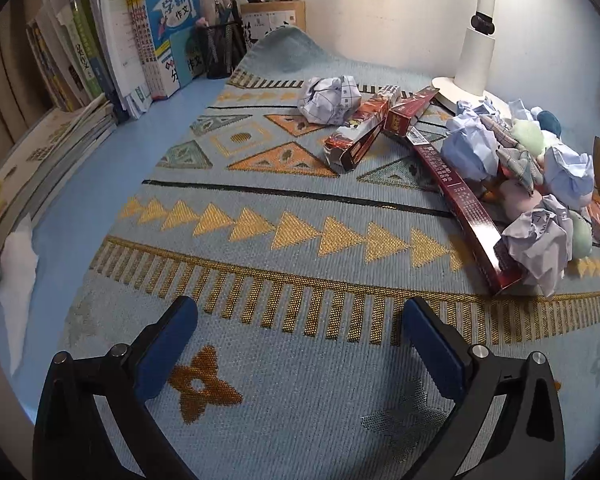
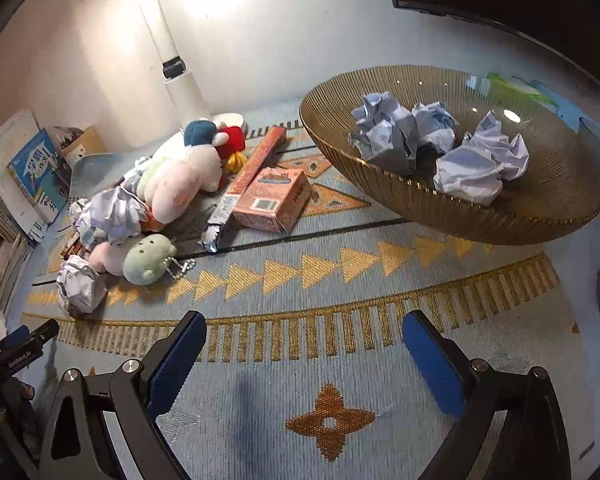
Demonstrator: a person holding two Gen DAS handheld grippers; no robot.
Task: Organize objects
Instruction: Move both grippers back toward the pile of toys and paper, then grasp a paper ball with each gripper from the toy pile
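Grippers first: your left gripper (image 1: 300, 320) and right gripper (image 2: 304, 332) both hang over the patterned mat (image 1: 260, 240) with the blue pads spread wide and nothing between them, angled down toward the cloth, side by side. In the right wrist view you can catch the left tool's tip at the far left edge, with small white lettering on it that's too tiny to read. Next out, the clutter: a crumpled paper ball (image 2: 80, 288), a green plush (image 2: 148, 258) on a bead chain, a pink plush (image 2: 176, 184), a pink carton (image 2: 274, 200) and a long red box (image 1: 456, 188) with print I can't make out. The gold ribbed bowl (image 2: 500, 220) sits to the right of that pile and holds three paper wads (image 2: 472, 172). Furthest back, left wrist view, the blue book (image 1: 172, 20) reads 学霸作文, beside a mesh pen cup (image 1: 220, 52) and the white lamp (image 1: 476, 52).
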